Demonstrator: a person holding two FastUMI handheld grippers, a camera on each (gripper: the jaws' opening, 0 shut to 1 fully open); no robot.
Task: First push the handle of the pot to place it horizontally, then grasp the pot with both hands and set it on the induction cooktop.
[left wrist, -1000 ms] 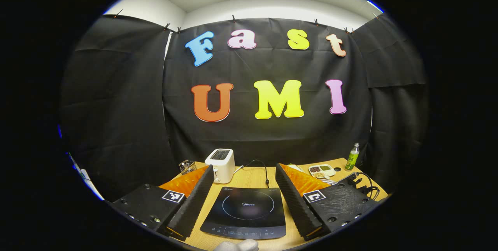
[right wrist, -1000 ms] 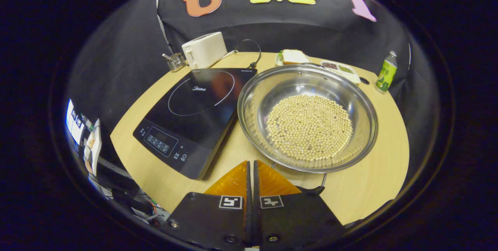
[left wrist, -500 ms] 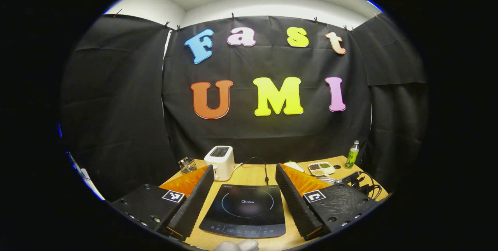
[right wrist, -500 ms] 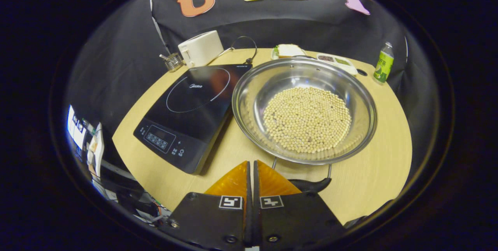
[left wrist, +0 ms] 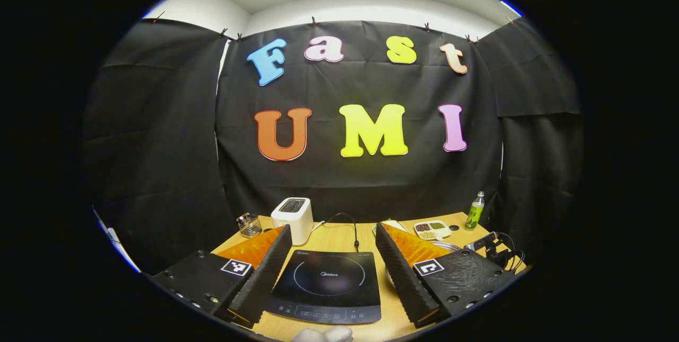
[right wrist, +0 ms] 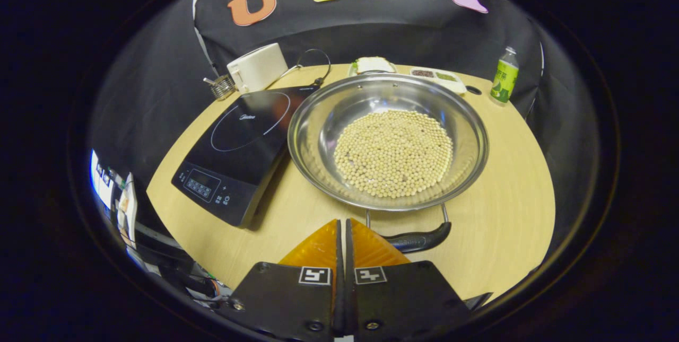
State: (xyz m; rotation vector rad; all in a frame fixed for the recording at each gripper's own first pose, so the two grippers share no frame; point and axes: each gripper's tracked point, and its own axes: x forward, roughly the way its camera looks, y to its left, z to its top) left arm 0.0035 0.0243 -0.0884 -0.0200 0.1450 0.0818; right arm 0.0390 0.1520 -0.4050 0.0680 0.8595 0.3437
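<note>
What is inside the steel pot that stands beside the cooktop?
The pot holds a flat layer of small pale round beans, spread over its middle. The steel wall around them is bare. The pot's bottom under the beans is covered, so it cannot be seen.

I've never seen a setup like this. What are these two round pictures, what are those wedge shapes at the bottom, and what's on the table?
No robot here: a person holds a two-finger gripper in each hand, each carrying a camera. The wedges are the fingers. The left gripper is open, facing the induction cooktop. The right gripper is shut, empty, near the pot's handle. The pot, holding beans, sits on the table beside the cooktop. Farther back stand a toaster, a bottle and a snack tray.
</note>
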